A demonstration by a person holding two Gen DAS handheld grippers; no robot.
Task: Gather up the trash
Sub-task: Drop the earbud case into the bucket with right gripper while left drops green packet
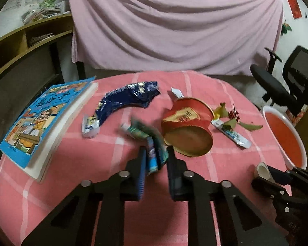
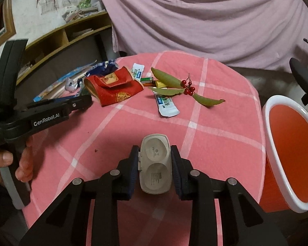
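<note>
**A:** ok what's each gripper got? The left gripper (image 1: 155,160) has its jaws pinching a blurry green-and-blue wrapper (image 1: 152,143), lifted just off the pink checked tablecloth (image 1: 92,149).

**B:** yep, and the right gripper (image 2: 155,164) is clamped on a pale plastic blister tray (image 2: 155,165), two round pockets, both look empty.

**A:** bin?

**B:** red bin with a white rim (image 2: 285,149) at 3 o'clock off the table edge, nothing visible inside. Crushed red paper cup (image 1: 187,127) lies on its side at 12 o'clock from the left jaws, looks empty too. Toothpaste tube (image 2: 167,104) and a leafy berry sprig (image 2: 186,88) sit beyond it.
</note>
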